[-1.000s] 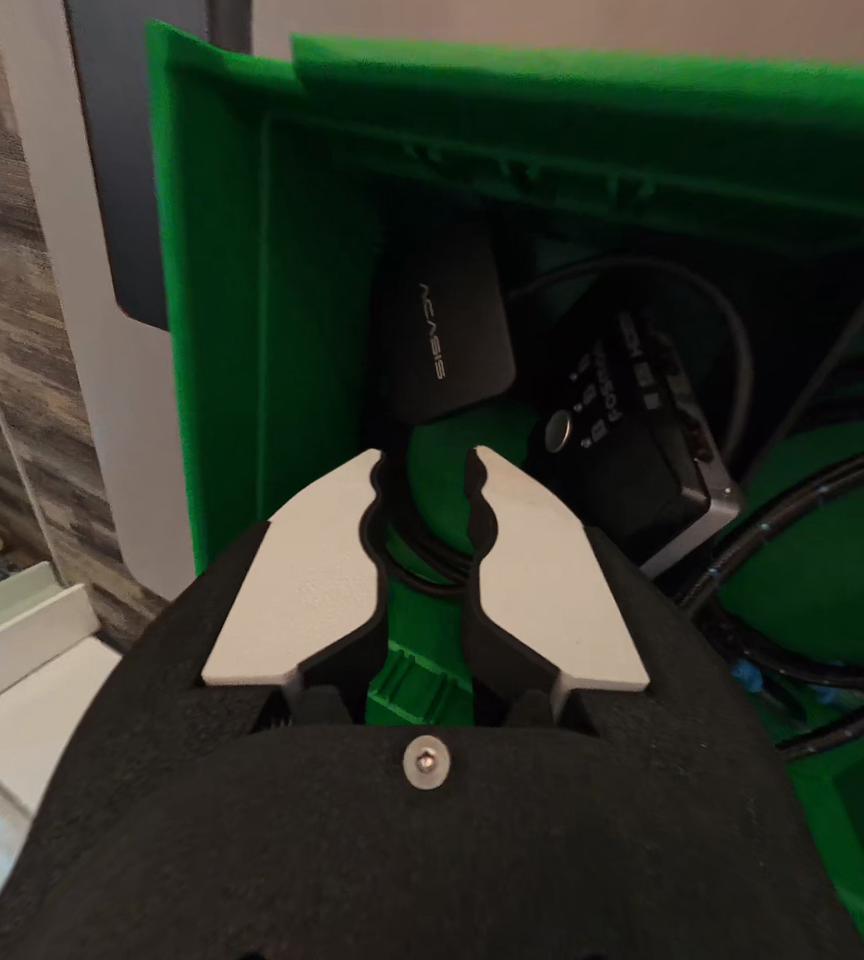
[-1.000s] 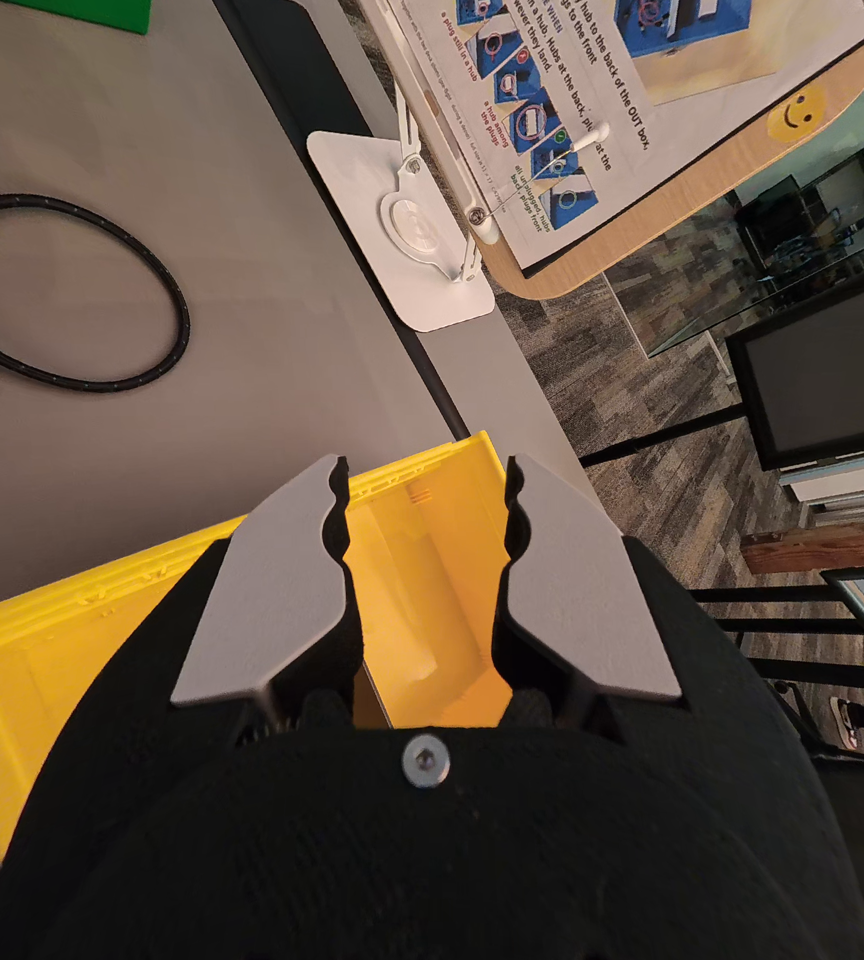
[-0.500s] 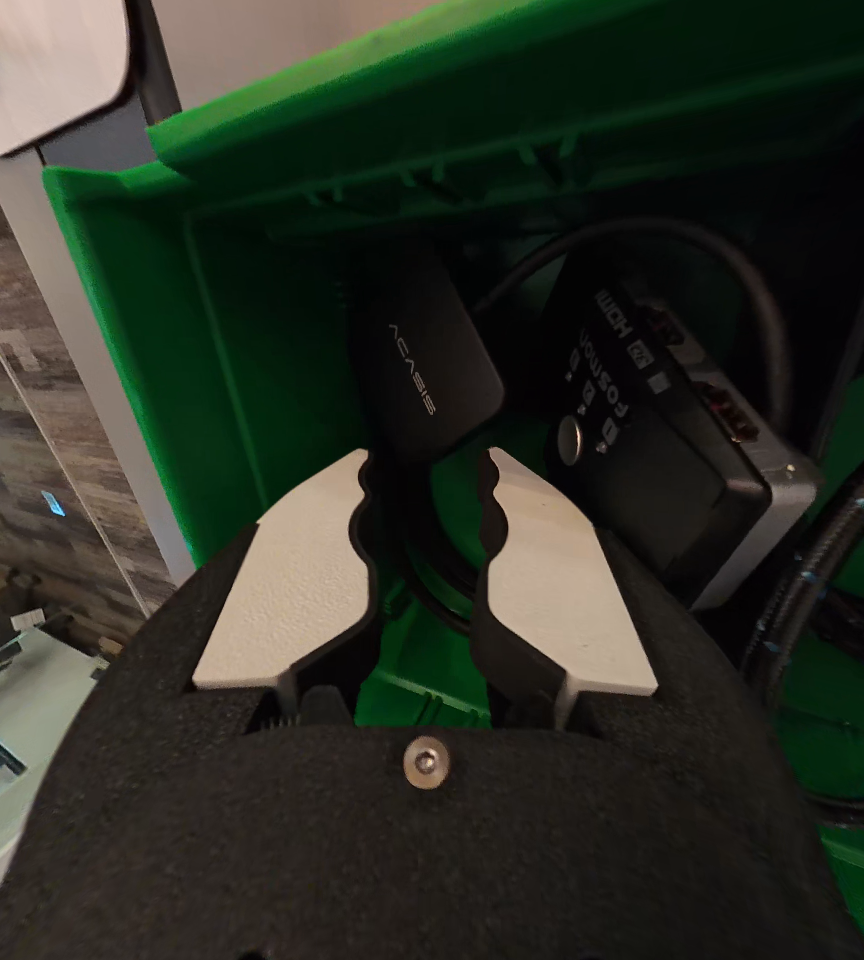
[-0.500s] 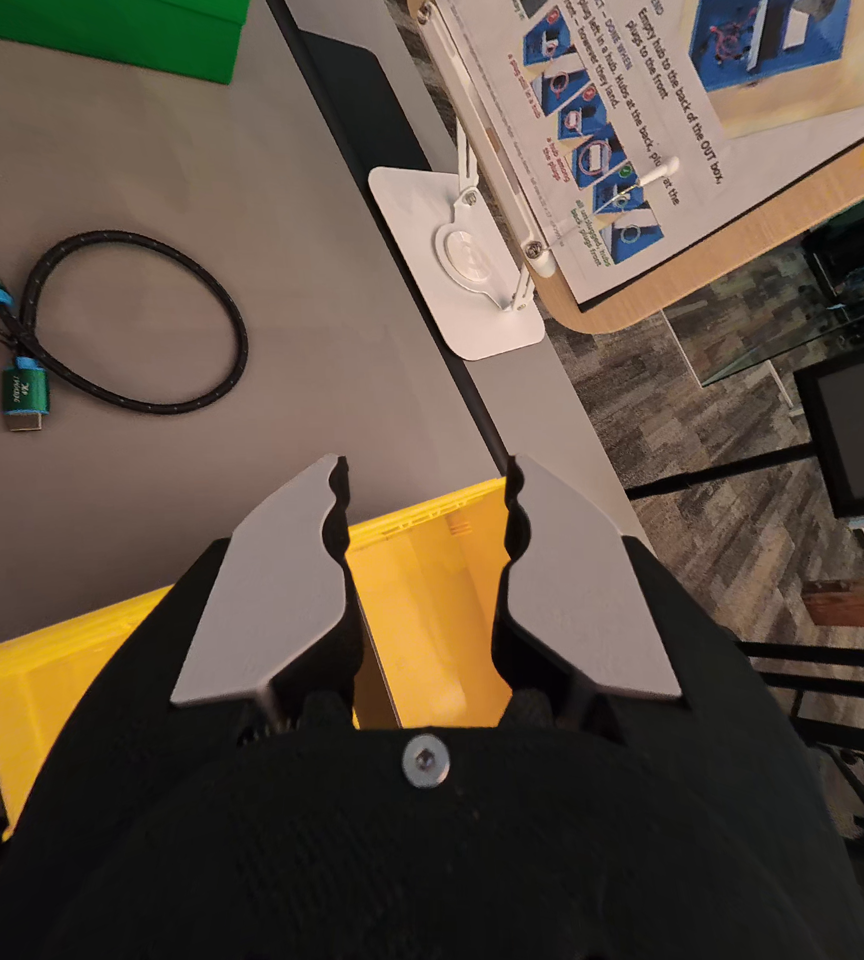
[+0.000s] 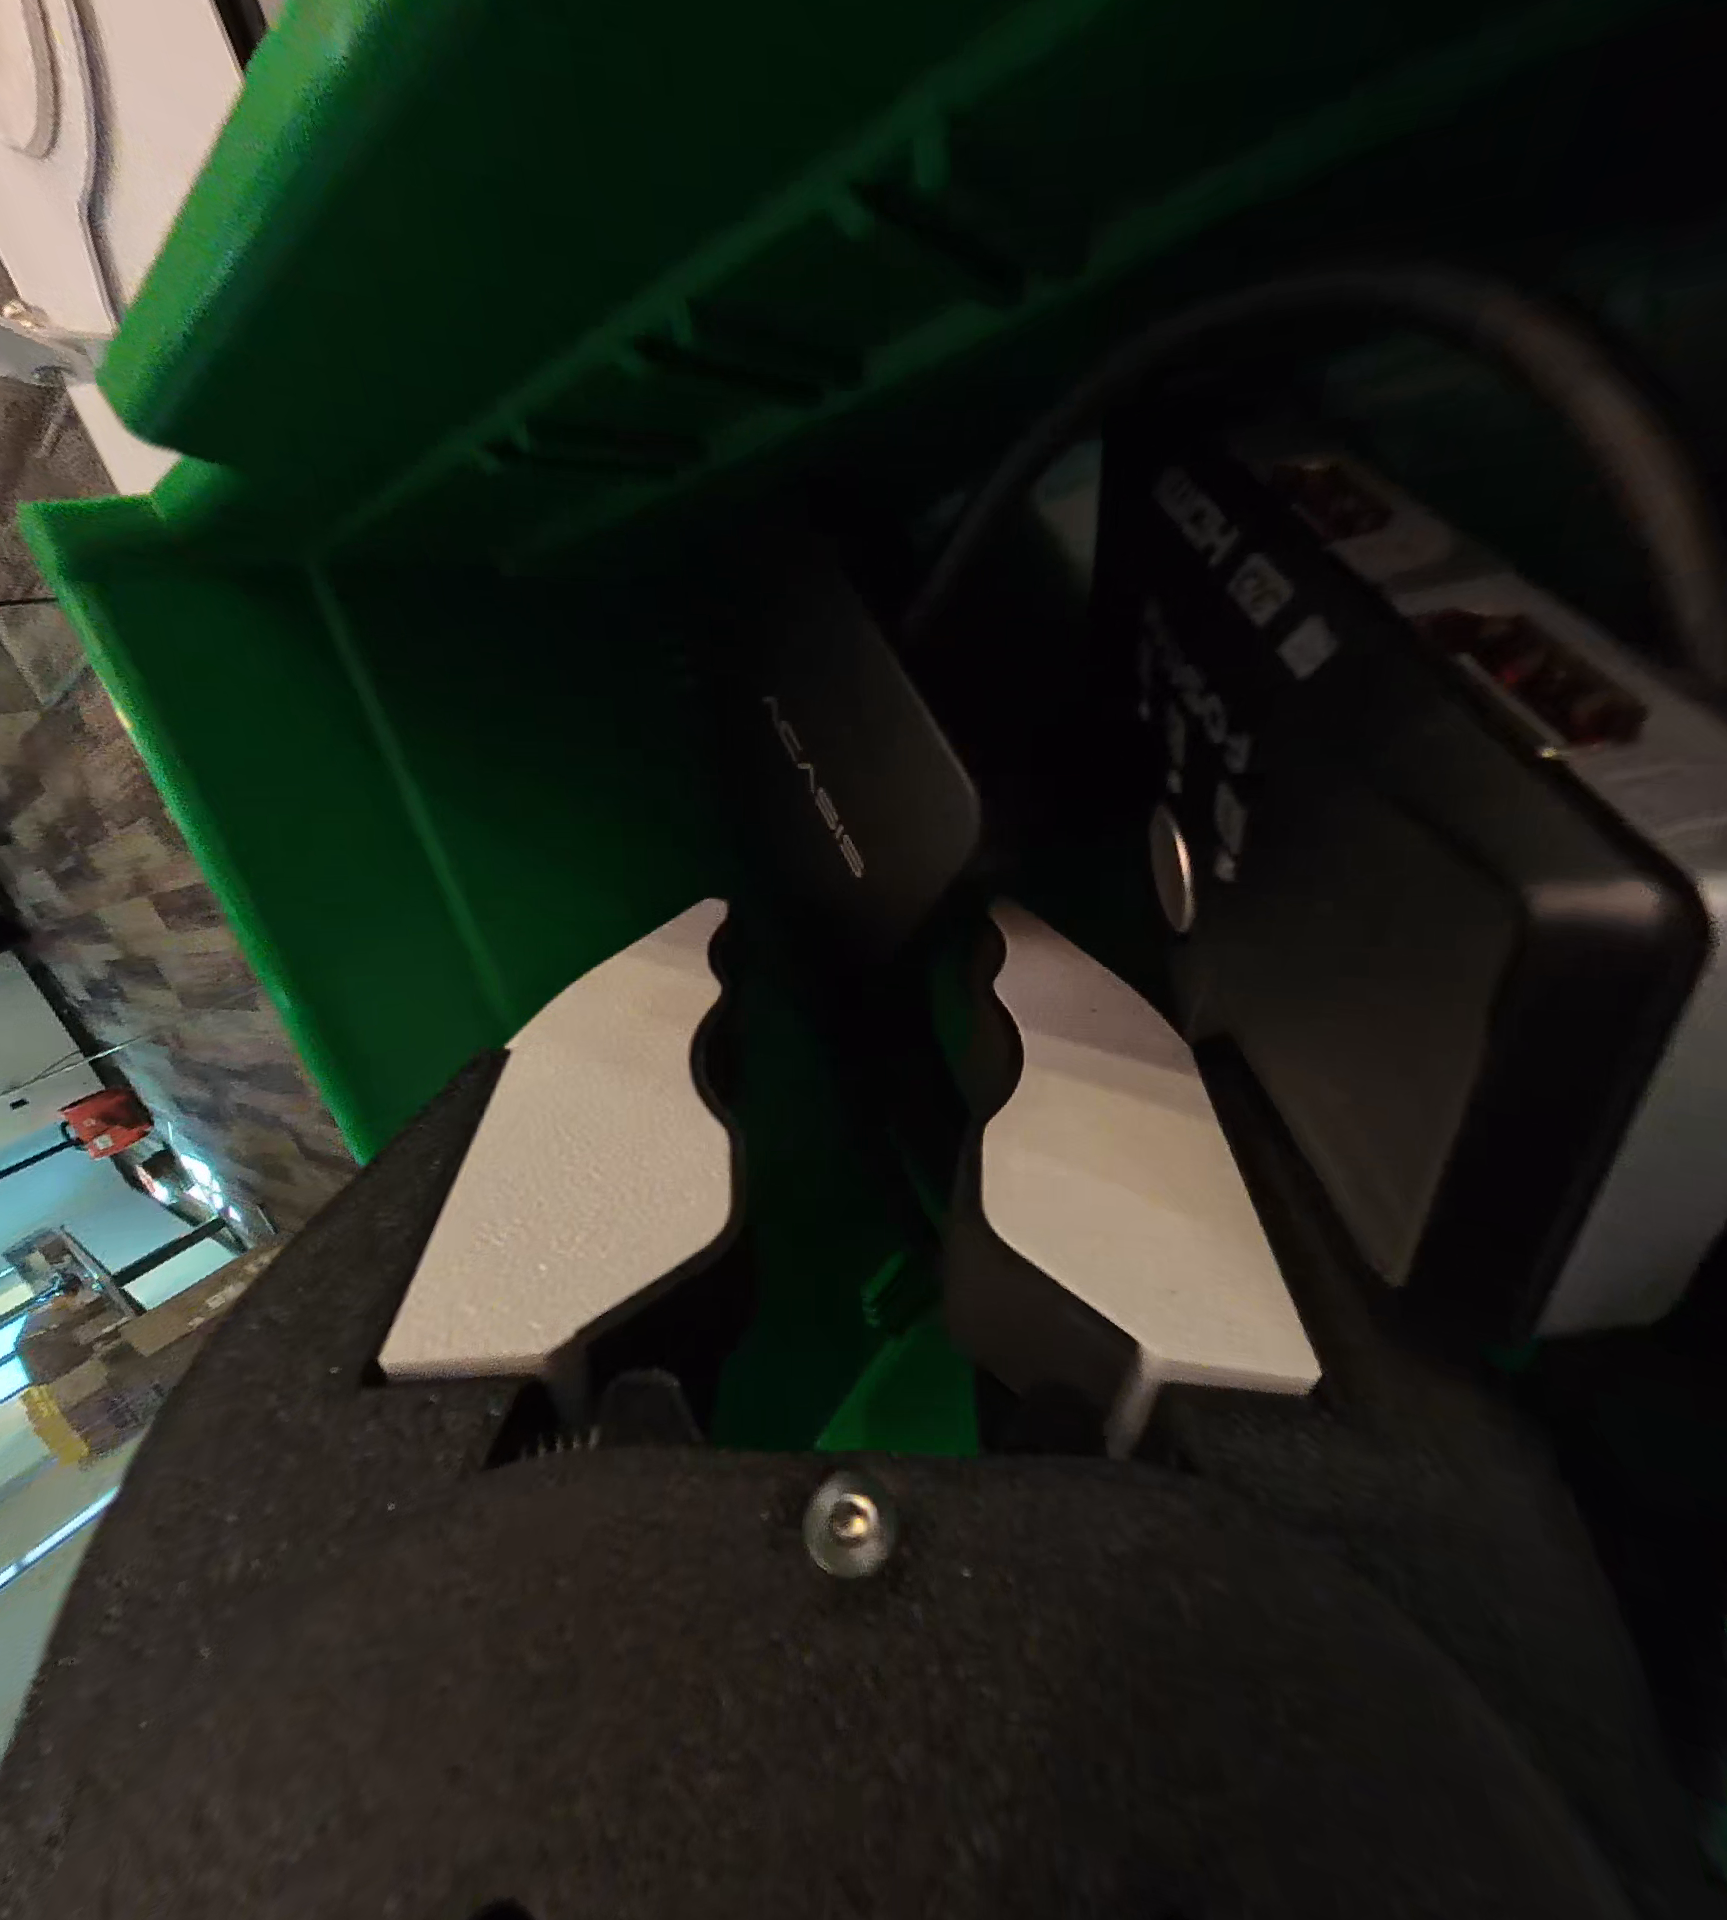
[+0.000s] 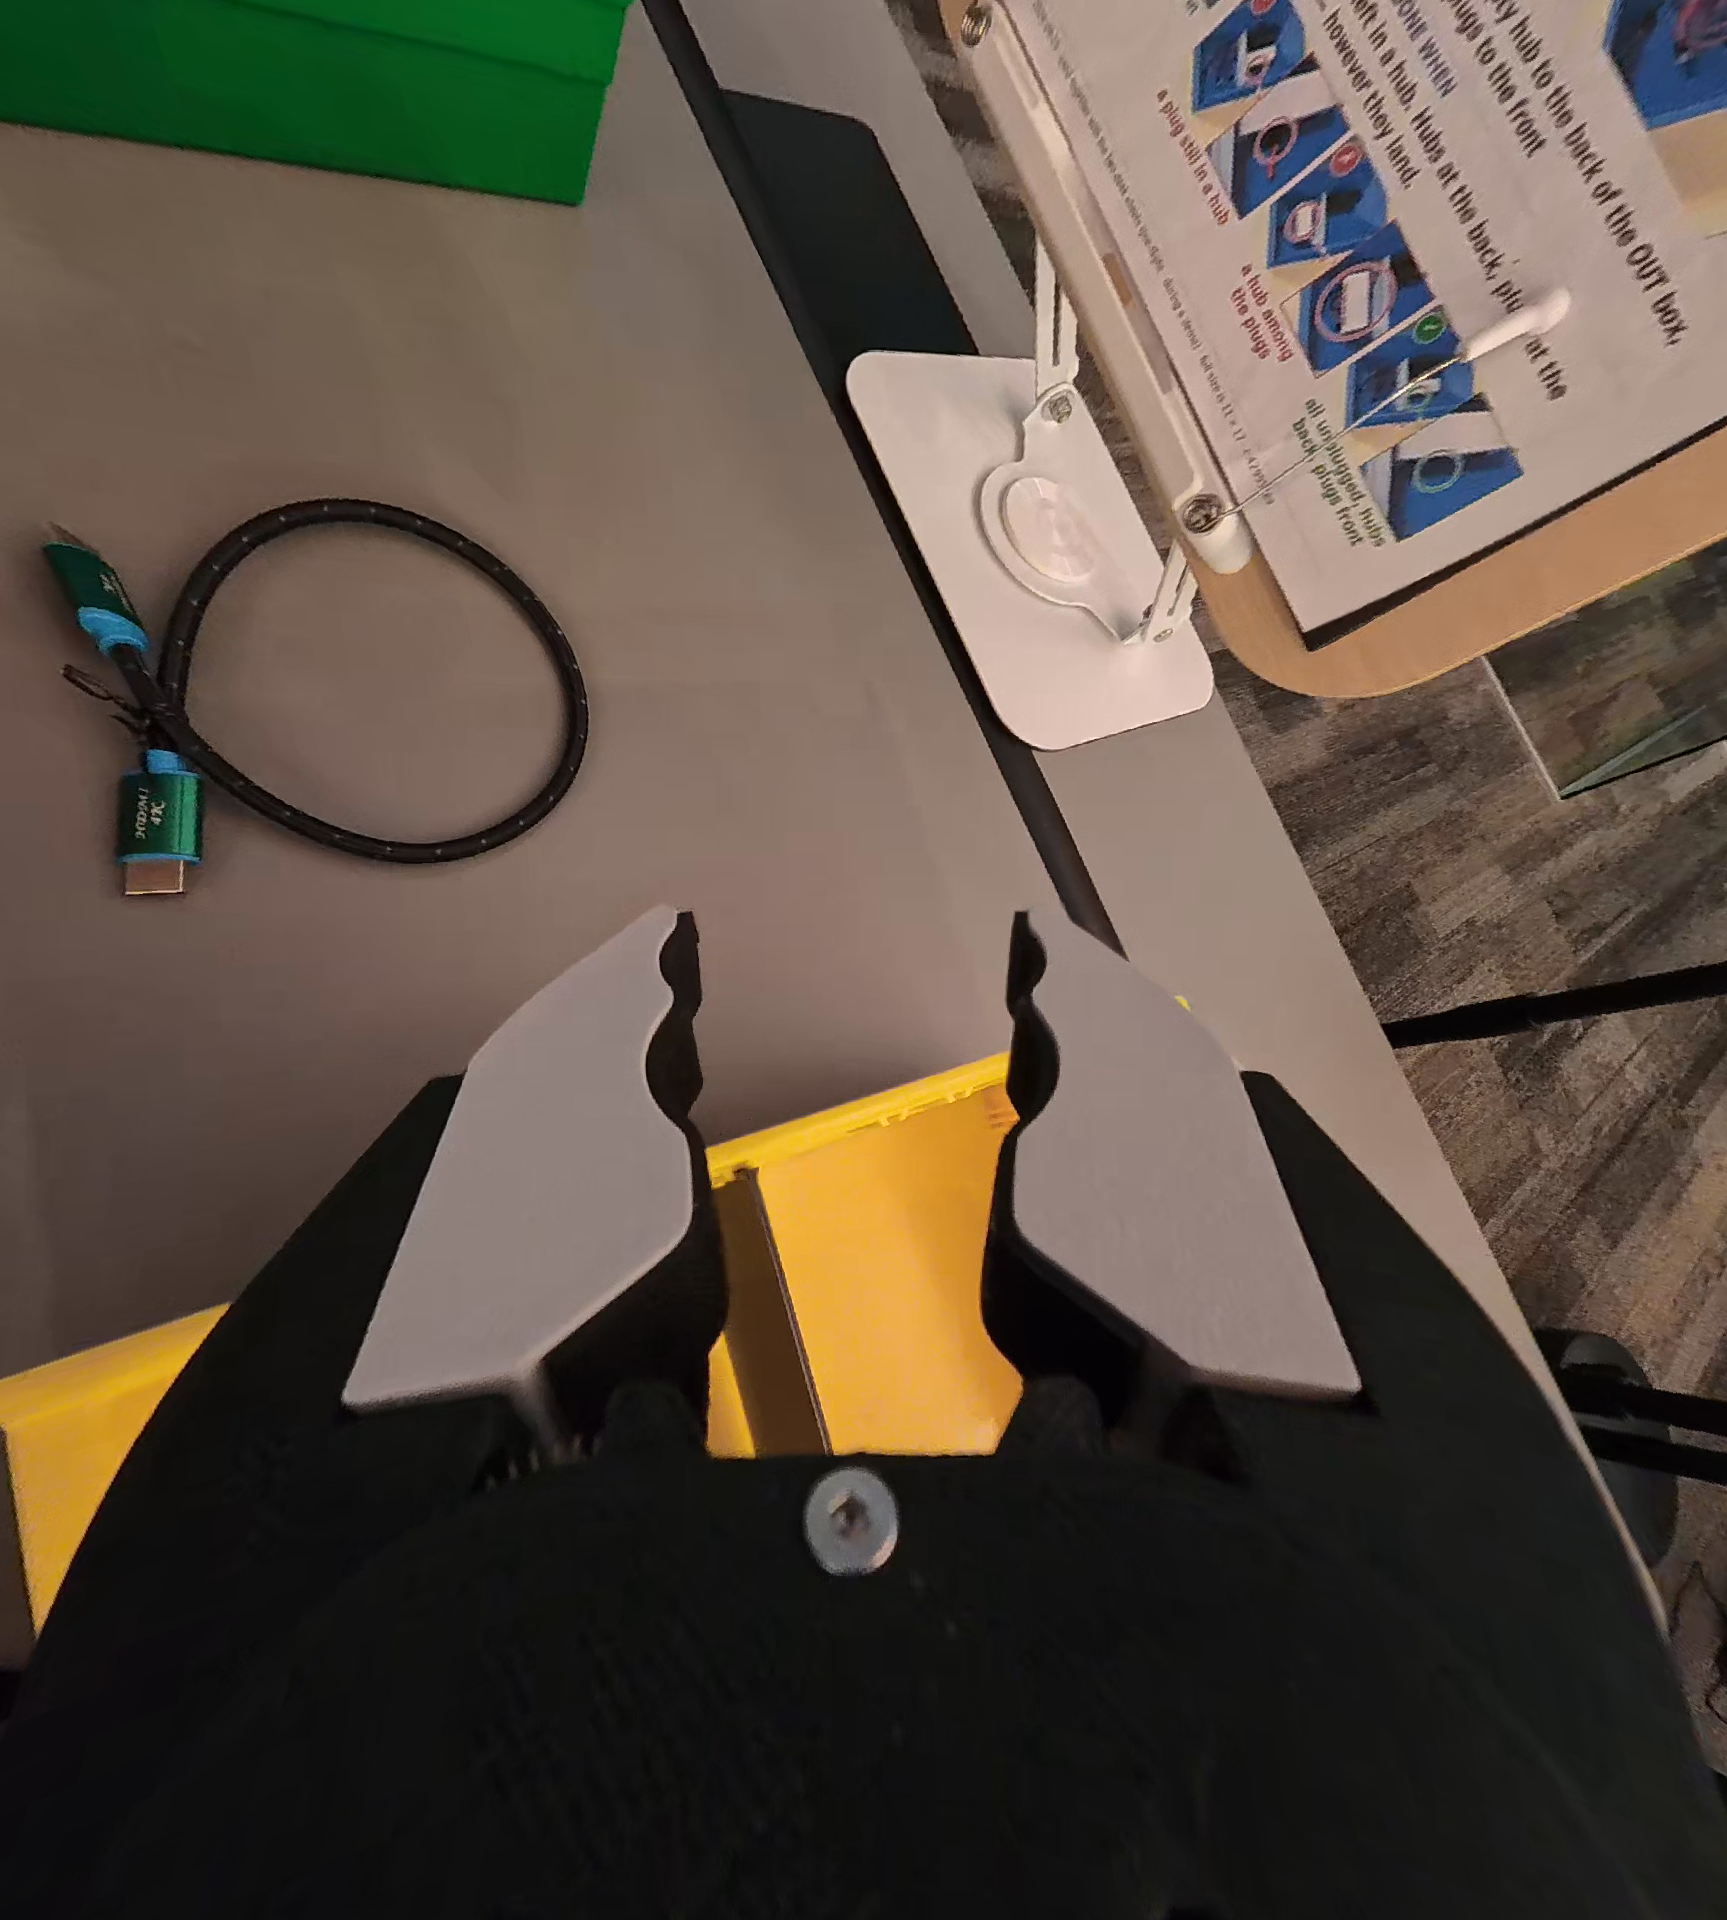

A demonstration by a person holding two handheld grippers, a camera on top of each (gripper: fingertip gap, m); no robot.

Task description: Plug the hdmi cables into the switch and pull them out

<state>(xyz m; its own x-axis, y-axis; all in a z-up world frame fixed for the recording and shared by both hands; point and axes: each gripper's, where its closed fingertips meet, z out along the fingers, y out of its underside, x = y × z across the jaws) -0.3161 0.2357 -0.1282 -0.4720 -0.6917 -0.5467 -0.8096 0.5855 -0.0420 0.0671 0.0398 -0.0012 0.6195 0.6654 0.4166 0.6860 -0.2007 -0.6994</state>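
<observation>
Early stage, nothing plugged; left gripper [image 5: 848,935] is reaching into green bin [image 5: 339,831], jaws parted, empty, nearing switch [image 5: 1358,883]; right gripper [image 6: 848,935] is hovering wide, empty; hdmi cable [image 6: 371,686] is lying loose on table [image 6: 423,364].

The left gripper [image 5: 851,940] has a rough, matt black body from which two flat pale grey fingers [image 5: 589,1164] taper to blunt tips, each lined on its inner edge with a wavy black pad. A single silver hex-socket screw [image 5: 846,1523] sits in the body just behind the roots of the fingers. The right gripper [image 6: 854,935] is built alike: black textured body, grey fingers [image 6: 547,1174] with scalloped black inner edges, and a silver screw [image 6: 850,1523] just behind the finger roots.
</observation>
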